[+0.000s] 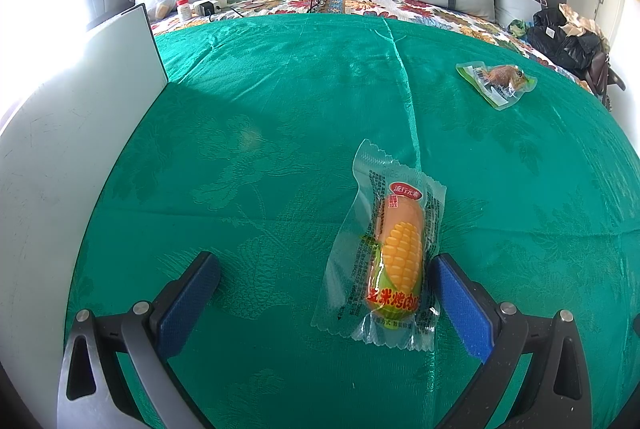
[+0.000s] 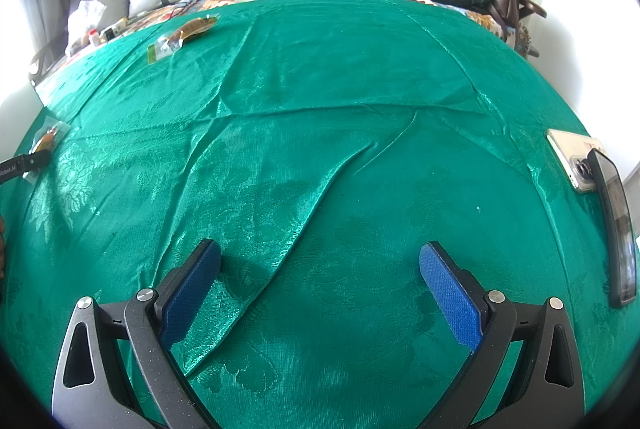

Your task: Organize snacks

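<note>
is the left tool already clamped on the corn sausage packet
No, the left tool stands wide open, and the corn sausage packet lies flat on the green cloth beside its right finger.

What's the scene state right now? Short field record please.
surface: green patterned cloth over a bed
near snack: clear-wrapped corn-print sausage, lying flat beside the left tool's right finger
far snack: clear and green packet of brown food, flat, apart
left tool: open, holds nothing
right tool: open, over bare cloth
side items: two phones at cloth's right edge
</note>
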A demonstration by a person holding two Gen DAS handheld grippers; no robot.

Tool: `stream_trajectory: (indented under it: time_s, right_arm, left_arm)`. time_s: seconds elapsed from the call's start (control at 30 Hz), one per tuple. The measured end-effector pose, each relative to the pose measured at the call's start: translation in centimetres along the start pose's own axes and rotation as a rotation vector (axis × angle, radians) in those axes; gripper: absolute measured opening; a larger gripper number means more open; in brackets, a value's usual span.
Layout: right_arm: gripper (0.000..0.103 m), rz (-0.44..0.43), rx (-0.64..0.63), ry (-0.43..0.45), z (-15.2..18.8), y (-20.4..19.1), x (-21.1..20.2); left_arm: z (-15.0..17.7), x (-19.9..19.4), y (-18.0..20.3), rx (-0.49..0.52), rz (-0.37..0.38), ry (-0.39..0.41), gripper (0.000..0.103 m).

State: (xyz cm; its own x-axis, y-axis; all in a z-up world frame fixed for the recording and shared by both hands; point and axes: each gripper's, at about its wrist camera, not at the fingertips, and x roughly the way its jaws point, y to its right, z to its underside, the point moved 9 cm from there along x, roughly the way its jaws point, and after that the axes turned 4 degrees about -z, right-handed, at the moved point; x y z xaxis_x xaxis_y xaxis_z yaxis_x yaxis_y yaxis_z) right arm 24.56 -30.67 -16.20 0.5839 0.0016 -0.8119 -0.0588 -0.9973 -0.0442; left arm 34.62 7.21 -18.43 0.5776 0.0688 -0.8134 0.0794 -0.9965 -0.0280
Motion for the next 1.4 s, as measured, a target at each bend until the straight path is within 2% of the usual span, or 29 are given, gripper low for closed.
stream_trajectory:
  time_s: [1.3, 1.4]
  right_arm:
    - [0.101, -0.001, 0.000, 0.000, 0.02, -0.03, 0.01]
    - [0.100, -0.030, -0.013, -0.035, -0.42, -0.21, 0.06]
  left_arm:
    - [0.05, 0.03, 0.02, -0.002, 0.000, 0.001, 0.103]
    - [0.04, 0.03, 0.01, -0.002, 0.000, 0.001, 0.103]
